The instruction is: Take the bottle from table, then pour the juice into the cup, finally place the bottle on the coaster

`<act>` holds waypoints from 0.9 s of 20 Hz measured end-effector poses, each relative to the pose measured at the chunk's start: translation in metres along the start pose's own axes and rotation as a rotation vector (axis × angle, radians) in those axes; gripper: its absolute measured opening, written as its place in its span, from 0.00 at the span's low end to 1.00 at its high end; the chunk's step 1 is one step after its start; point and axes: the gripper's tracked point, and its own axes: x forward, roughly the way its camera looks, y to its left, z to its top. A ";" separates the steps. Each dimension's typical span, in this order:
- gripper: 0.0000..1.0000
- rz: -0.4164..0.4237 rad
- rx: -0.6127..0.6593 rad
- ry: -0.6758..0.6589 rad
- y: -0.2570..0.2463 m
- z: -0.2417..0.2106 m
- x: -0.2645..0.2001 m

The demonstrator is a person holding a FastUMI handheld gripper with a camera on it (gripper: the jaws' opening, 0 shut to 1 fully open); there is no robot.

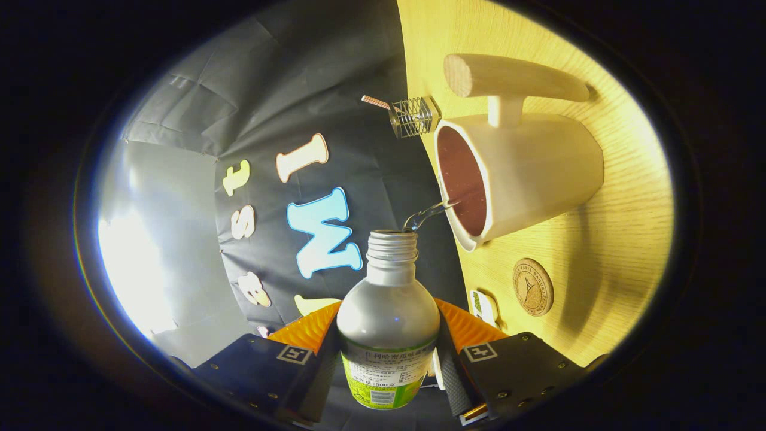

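Observation:
My gripper [388,350] is shut on a bottle [388,311] with a green label and an open threaded neck; both fingers press its sides. The view is rolled sideways, so the bottle lies tipped toward the cup. A thin clear stream of juice [426,214] runs from the bottle's mouth into the white cup [526,179], which stands on the wooden table [622,239] just beyond the fingers. The cup has a brownish inside and a wooden handle [514,81]. A round cork coaster [532,287] lies on the table beside the cup, nearer to my fingers.
A small clear holder [415,117] with a striped straw stands at the table's far edge past the cup. A small white object [483,306] lies by the table edge near the coaster. The booth's cloth wall hangs behind.

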 end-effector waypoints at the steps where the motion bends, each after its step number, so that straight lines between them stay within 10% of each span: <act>1: 0.76 -0.002 0.006 -0.002 0.000 0.001 0.000; 18: 0.76 -0.005 0.095 -0.033 0.010 0.006 0.001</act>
